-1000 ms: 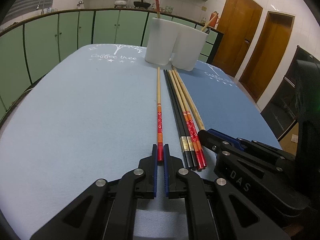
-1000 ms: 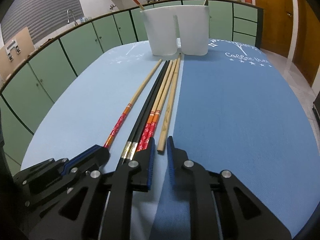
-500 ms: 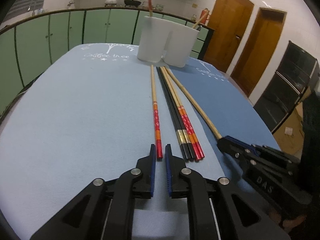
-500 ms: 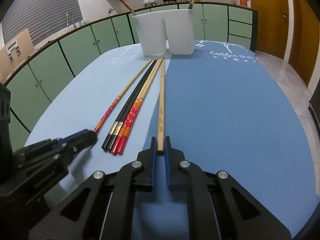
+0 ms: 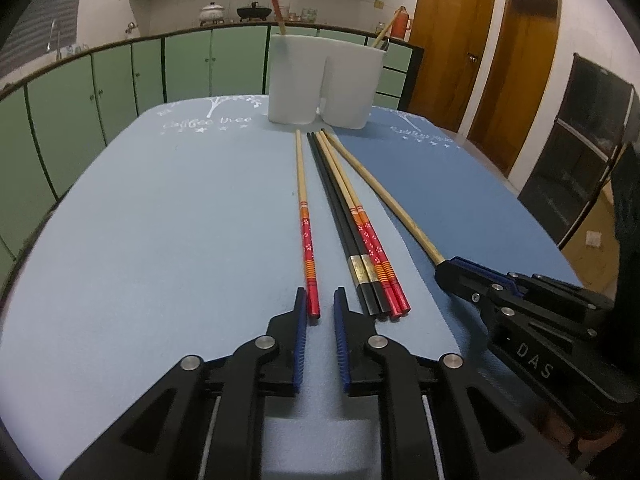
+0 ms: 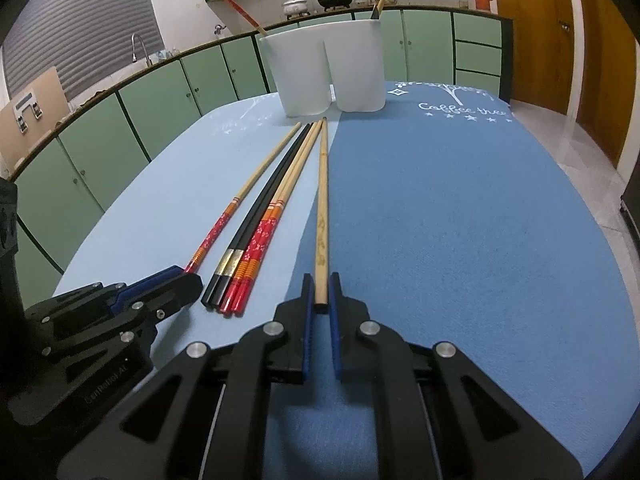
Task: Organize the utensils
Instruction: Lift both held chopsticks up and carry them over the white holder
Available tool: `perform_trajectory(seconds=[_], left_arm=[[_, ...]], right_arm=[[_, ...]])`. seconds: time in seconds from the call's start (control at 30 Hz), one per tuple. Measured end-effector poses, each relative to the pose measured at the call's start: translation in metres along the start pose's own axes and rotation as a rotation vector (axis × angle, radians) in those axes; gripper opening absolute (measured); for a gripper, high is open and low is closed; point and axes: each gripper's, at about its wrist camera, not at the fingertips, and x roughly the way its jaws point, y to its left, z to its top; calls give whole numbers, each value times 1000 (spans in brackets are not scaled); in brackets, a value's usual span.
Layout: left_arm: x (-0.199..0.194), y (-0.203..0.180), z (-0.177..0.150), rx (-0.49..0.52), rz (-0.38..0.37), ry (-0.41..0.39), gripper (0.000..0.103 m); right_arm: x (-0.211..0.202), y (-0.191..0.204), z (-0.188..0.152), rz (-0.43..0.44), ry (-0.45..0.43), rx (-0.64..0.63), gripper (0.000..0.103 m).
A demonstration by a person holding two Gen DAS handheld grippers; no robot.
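Observation:
Several chopsticks lie lengthwise on the blue table mat. My left gripper [image 5: 320, 300] is slightly open around the red end of a single red-patterned bamboo chopstick [image 5: 307, 240], which touches the left finger only. My right gripper [image 6: 321, 288] is shut on the end of a plain wooden chopstick [image 6: 322, 208], which rests on the mat. Between them lies a bundle of black and red-patterned chopsticks [image 5: 362, 236], also in the right wrist view [image 6: 256, 236]. A white two-compartment holder [image 5: 324, 80] stands at the far end with one chopstick in each side.
The table mat [image 6: 440, 220] is light blue on the left and darker blue on the right. Green cabinets [image 5: 120, 80] run behind the table. Wooden doors [image 5: 460, 48] are at the far right. Each gripper shows in the other's view.
My left gripper has opened a little around the red-patterned chopstick's end. My right gripper has kept its hold on the plain wooden chopstick, which stays angled apart from the bundle.

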Motion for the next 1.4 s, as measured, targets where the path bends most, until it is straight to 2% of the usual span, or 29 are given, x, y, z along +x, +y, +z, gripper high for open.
perform_trajectory(seconds=[0.03,0.33,0.6,0.77,0.93,1.03,1.23,1.4], left_arm=[[0,-1,0,4,10,0,6],[-14,0,5,-13,24,-4,5],[-74,-3,35,42,34,-117,5],[-111,-3,62,44,32,-231,5],[-130,-1,97,37,11,-307,5],[-131,0,116,37,-5,-326,5],[-129,1,145,56,-28,-338,5],[-128,0,162,70,-34,-350,5]], right_arm=[[0,1,0,-4,-1,-4,7],[-13,-2,8,-5,-17,-6,6],[-63,-3,37,1,-107,-42,6],[-91,-8,67,20,-168,-34,6],[-114,-15,104,53,-220,-20,6],[-123,-17,131,71,-231,-24,6],[-122,-21,179,123,-179,-18,6],[-119,-15,206,107,-157,-78,6]])
